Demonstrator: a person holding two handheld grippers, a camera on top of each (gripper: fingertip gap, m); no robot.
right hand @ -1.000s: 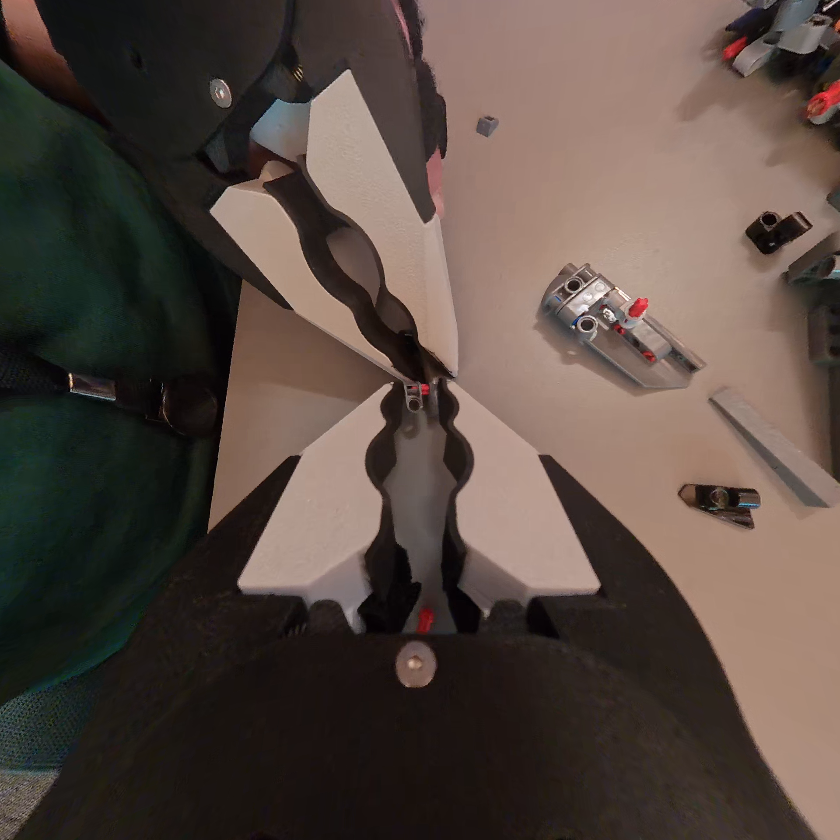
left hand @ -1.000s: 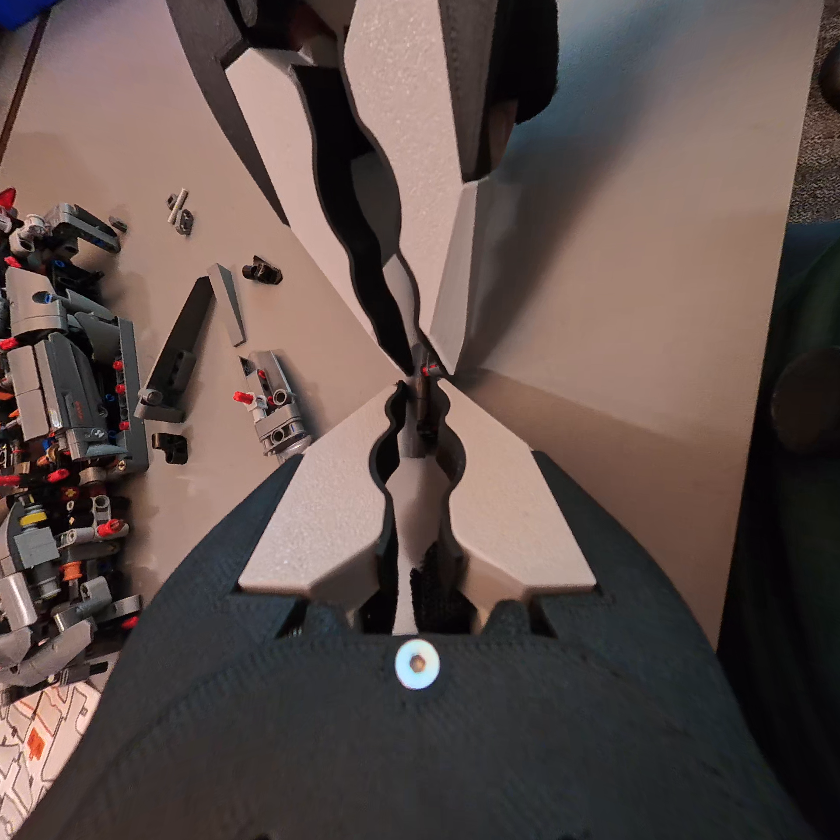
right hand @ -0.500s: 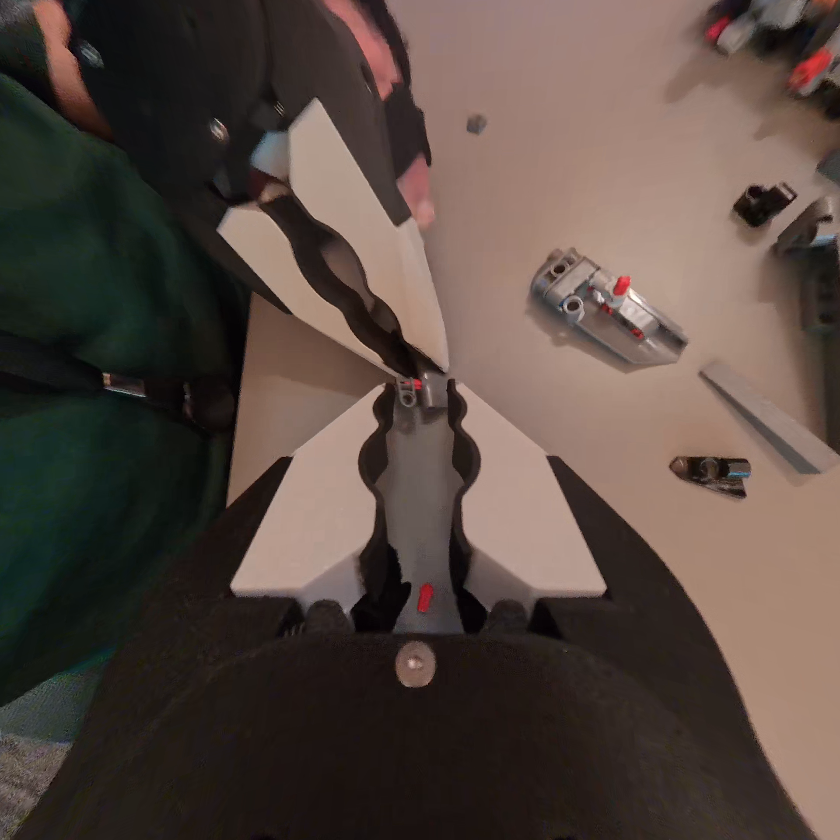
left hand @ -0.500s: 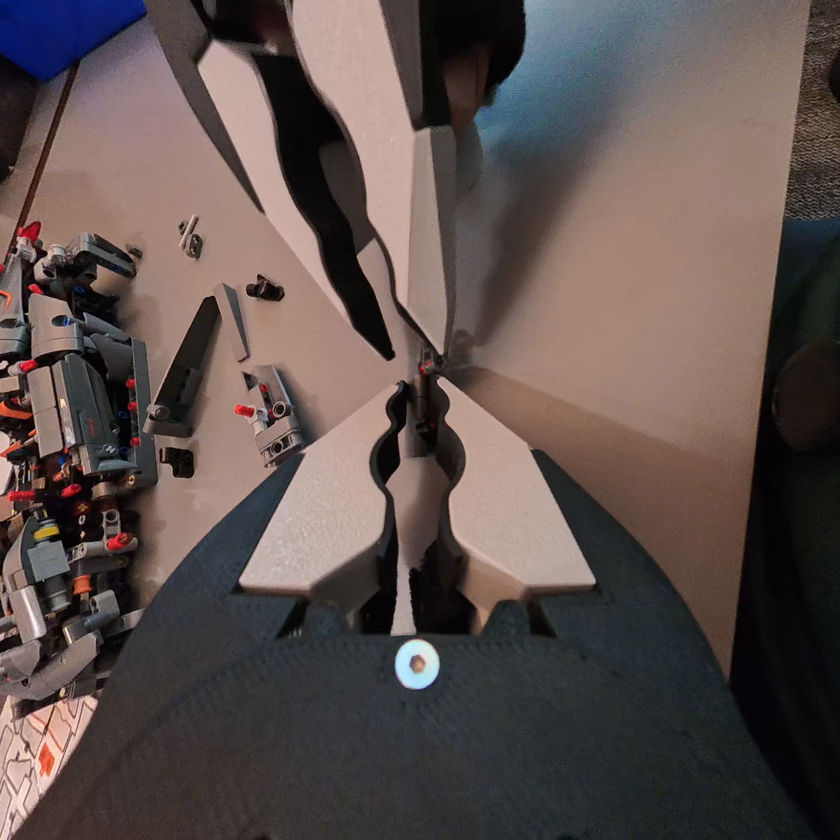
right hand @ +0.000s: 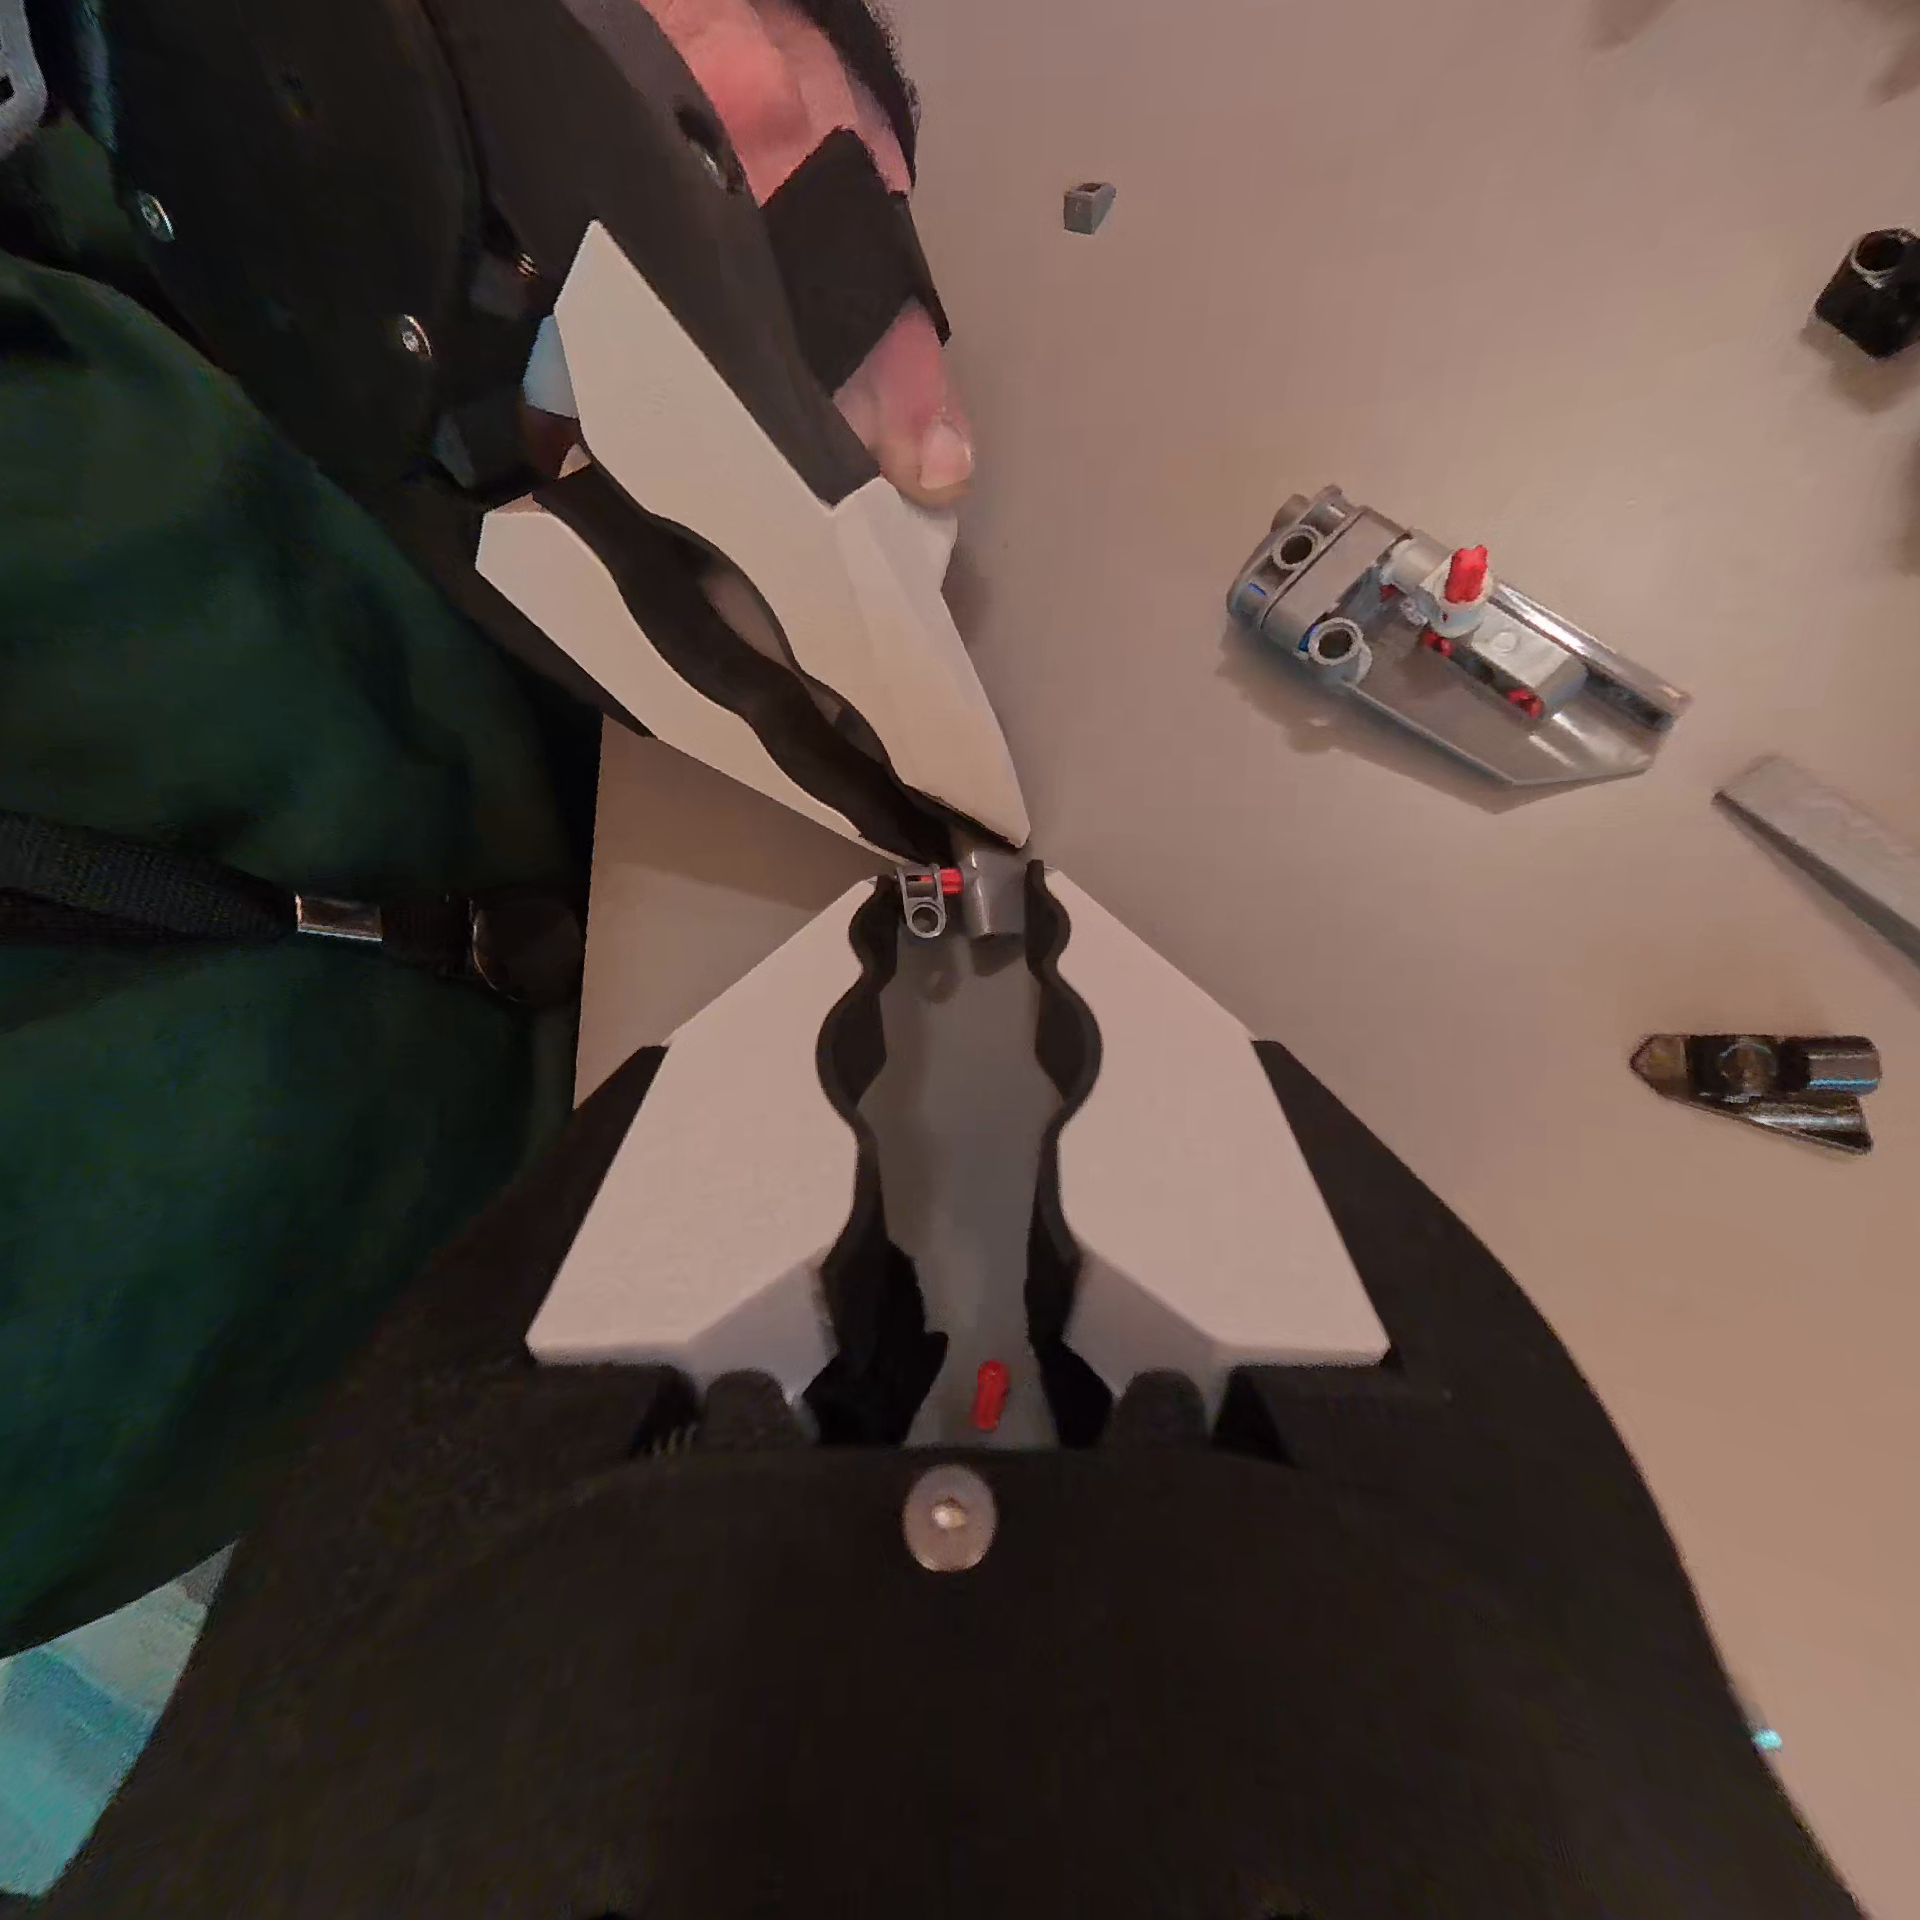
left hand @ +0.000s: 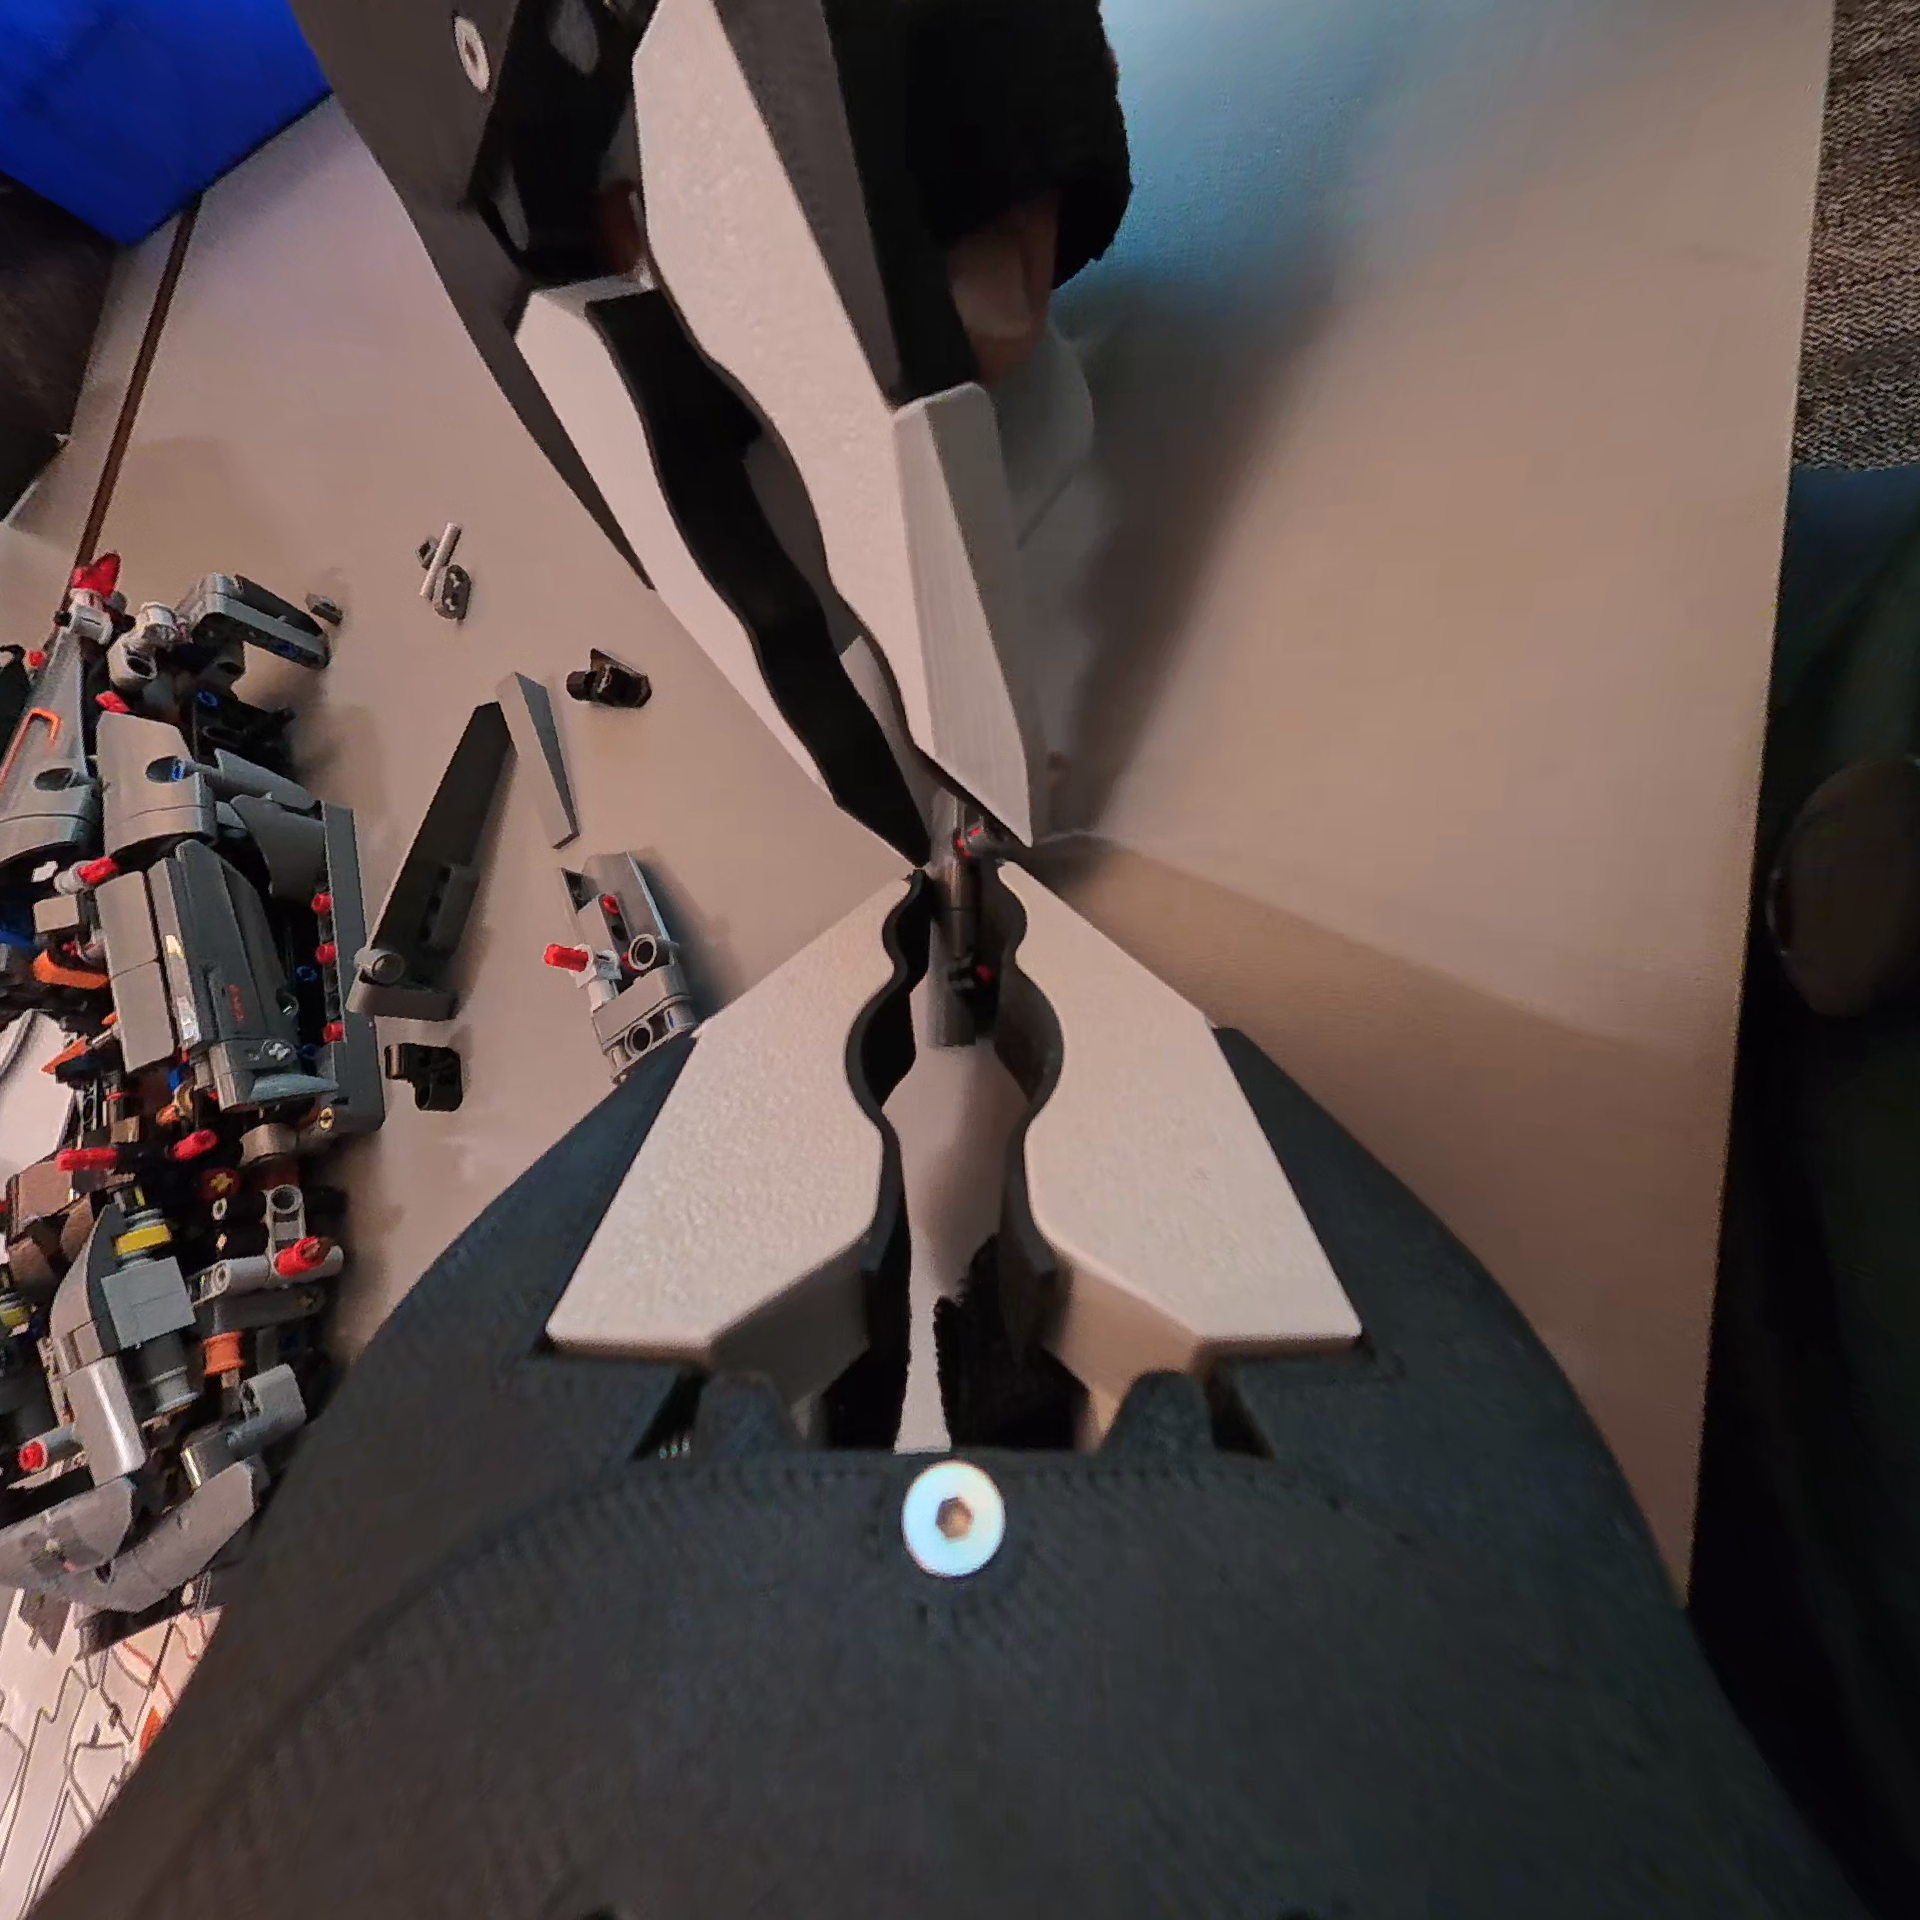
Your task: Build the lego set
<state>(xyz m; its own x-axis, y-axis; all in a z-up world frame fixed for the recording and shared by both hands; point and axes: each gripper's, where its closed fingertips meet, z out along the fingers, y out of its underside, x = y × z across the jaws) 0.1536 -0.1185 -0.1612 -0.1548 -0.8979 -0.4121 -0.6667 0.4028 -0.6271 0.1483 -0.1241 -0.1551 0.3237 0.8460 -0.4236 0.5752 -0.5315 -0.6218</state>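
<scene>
My two grippers meet tip to tip above the near edge of the table. My left gripper [left hand: 961, 883] is shut on a small dark grey Lego piece with red pins [left hand: 961, 935]. My right gripper [right hand: 956, 883] is shut on a grey Lego piece [right hand: 956, 1143] that runs back between its fingers, with a red pin [right hand: 987, 1392] near the base. At the meeting point a small light grey connector on a red pin [right hand: 925, 899] sits beside a dark grey block [right hand: 992, 899]. Each gripper also shows in the other's view: the right [left hand: 977, 831], the left [right hand: 966, 826]. The joint itself is partly hidden.
The part-built model [left hand: 156, 987] lies at the table's left over a booklet [left hand: 62, 1714]. A grey sub-assembly with a red pin [left hand: 623, 966] [right hand: 1434, 644], a dark beam [left hand: 436, 862], a grey wedge [right hand: 1829, 842] and black connectors [right hand: 1756, 1086] lie loose. The table edge [left hand: 1714, 1039] is at right. My left and right fingertips are right by each other. Left tips and right tips are each some 20 centimetres from the part-built model [left hand: 156, 987].
Both grippers have stayed shut and tip to tip. They have shifted and tilted slightly against each other, and the light grey connector now shows at the left of the right gripper's tips.
</scene>
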